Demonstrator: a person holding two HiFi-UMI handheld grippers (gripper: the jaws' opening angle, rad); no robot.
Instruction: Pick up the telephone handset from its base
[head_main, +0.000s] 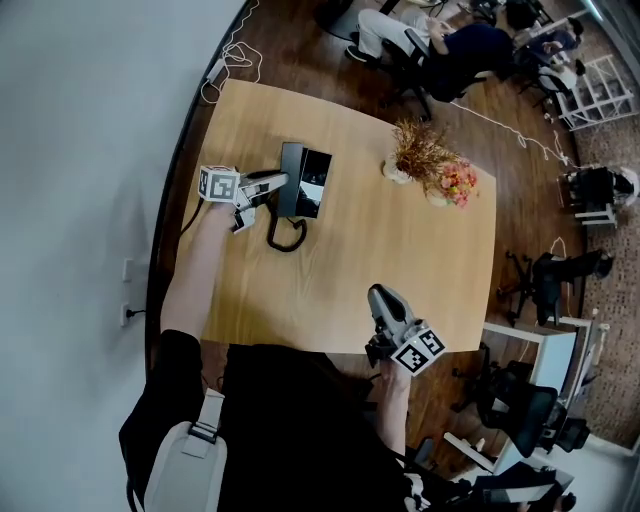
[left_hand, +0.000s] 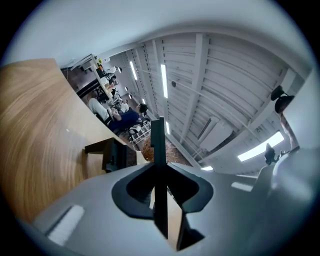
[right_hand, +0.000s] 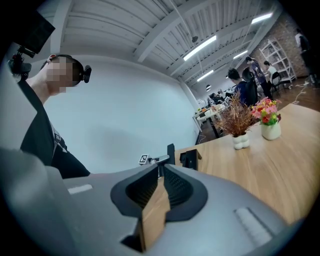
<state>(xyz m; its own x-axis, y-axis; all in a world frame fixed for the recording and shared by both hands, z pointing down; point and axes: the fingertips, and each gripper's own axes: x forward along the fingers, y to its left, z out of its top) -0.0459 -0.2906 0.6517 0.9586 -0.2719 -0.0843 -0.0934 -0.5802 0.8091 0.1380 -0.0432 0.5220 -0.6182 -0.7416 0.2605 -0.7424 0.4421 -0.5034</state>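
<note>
Right gripper (head_main: 381, 293) sits at table's (head_main: 400, 260) 6 o'clock edge, jaws together, empty. Left gripper (head_main: 276, 182) clamps handset (head_main: 291, 168) at base's (head_main: 315, 185) 9 o'clock side, apparently off the cradle. Lift step, I'd say; next: raise clear without snagging cord (head_main: 285, 240).
</note>
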